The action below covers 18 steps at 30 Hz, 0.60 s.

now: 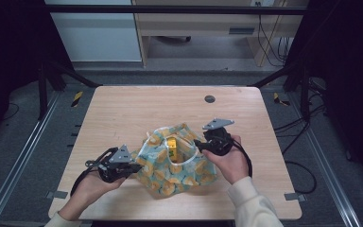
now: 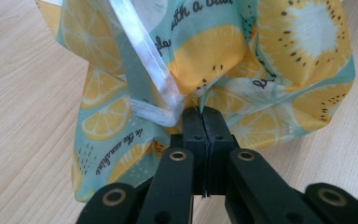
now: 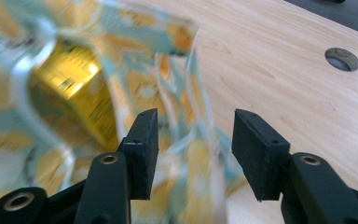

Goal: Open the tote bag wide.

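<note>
The teal fabric bag printed with yellow citrus slices [image 1: 177, 163] sits on the pale wooden table [image 1: 123, 109], near its front edge. The left gripper [image 2: 203, 114] has its jaws clamped on a fold of the cloth beside the bag's white-trimmed strap [image 2: 144, 60], apparently anchoring that side. The right gripper [image 3: 192, 140] stands with jaws apart at the opposite rim, holding nothing. A yellow box [image 3: 77, 93] lies inside, likely why the mouth is kept spread.
</note>
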Available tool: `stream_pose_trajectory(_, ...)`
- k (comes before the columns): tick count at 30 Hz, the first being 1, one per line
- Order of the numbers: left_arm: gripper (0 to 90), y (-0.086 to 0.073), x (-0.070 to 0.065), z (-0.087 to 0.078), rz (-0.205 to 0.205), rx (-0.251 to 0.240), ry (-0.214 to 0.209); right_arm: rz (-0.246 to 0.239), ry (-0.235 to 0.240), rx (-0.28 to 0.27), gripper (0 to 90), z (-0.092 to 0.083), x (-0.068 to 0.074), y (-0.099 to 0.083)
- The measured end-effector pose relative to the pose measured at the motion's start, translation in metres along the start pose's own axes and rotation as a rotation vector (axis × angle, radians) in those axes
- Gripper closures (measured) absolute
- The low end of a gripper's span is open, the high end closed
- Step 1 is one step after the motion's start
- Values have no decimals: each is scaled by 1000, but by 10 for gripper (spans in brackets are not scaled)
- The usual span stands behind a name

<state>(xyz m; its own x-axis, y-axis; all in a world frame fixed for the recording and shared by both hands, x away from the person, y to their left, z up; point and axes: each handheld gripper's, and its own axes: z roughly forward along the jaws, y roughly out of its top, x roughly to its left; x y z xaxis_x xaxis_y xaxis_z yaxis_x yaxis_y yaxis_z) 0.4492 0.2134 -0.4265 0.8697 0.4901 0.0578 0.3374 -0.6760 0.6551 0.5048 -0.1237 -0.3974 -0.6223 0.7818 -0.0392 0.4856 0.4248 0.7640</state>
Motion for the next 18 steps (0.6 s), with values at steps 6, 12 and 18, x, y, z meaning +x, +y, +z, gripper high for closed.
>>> stream_pose_trajectory(6,897,0,-1,3,3,4,-4,27,74,43,580,26,-8,15)
stream_pose_trajectory(12,896,-1,-2,5,5,9,-4,1,93,36,900,25,-5,24)
stream_pose_trajectory(18,893,-5,0,4,-5,9,7,-24,107,-59,900,-11,7,30)
